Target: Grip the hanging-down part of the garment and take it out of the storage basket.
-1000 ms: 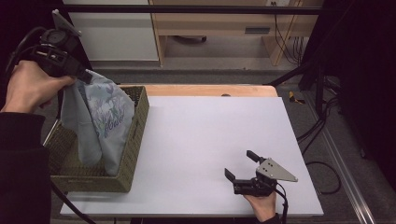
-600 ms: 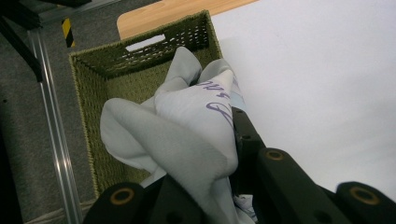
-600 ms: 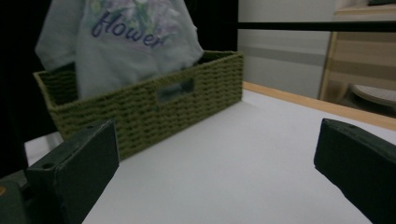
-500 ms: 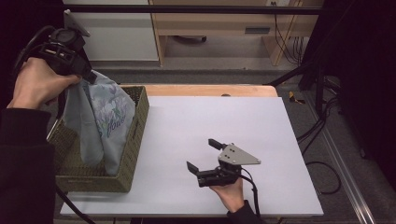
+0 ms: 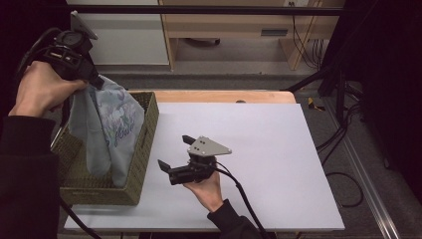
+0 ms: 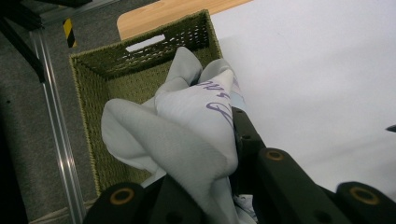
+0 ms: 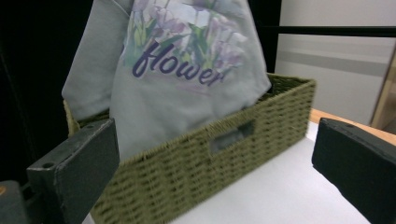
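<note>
A pale blue-grey shirt [image 5: 110, 130] with a flower print and the word "flower" [image 7: 187, 60] hangs half out of an olive woven basket [image 5: 148, 130] at the table's left. My left gripper [image 5: 90, 78] is raised above the basket and shut on the shirt's top, the cloth [image 6: 187, 140] bunched between its jaws. My right gripper [image 5: 175, 152] is held low over the white table, just right of the basket, jaws open and pointing at the basket's side [image 7: 224, 158] with nothing between them.
The white tabletop [image 5: 268, 149] stretches right of the basket, with a wooden strip [image 5: 214, 96] along its far edge. Cables lie on the floor at the right [image 5: 343, 149]. A metal rail [image 6: 56, 126] runs beside the basket.
My right gripper has travelled left across the table, from near the front right up to the basket. The left gripper has lifted the shirt a little higher.
</note>
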{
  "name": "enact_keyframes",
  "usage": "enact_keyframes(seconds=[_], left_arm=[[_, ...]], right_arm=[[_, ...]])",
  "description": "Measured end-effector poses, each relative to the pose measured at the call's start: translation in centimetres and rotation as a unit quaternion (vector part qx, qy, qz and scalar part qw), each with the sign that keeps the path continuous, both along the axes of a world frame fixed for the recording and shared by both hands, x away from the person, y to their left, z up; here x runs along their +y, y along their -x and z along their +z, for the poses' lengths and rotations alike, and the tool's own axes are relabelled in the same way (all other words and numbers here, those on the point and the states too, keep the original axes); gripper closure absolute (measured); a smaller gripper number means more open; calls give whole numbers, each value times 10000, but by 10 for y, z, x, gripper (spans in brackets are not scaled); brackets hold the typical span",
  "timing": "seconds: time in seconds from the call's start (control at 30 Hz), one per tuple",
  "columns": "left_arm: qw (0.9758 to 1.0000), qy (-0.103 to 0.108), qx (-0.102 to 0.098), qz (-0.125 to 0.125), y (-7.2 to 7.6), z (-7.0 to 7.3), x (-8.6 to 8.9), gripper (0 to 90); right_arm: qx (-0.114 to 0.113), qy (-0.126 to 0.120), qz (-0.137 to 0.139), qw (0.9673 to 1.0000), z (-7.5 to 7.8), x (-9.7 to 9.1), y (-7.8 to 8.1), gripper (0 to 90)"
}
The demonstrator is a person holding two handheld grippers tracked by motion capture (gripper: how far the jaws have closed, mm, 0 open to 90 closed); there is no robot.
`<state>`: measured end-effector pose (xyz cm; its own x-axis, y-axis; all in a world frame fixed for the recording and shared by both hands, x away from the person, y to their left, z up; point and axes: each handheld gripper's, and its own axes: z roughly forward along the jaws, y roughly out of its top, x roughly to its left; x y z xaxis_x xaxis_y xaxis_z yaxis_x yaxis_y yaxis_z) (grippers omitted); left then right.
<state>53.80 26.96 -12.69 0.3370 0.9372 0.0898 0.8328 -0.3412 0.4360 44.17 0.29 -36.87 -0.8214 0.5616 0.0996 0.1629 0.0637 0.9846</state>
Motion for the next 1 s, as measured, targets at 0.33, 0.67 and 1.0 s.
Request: enact_keyframes(seconds=[0.33,0.67,1.0], left_arm=[[10000,-3,12,-20,0,-1,0,838],[10000,-31,-2,-69,2,0,-2,838],[10000,-57,-9,-75,3,0,-3,838]], right_arm=[[80,91,264,9996,1,45,-13,27],[256,57,541,9982,-7,85,-24,32],[452,160,579,9972,-18,116,-42,67]])
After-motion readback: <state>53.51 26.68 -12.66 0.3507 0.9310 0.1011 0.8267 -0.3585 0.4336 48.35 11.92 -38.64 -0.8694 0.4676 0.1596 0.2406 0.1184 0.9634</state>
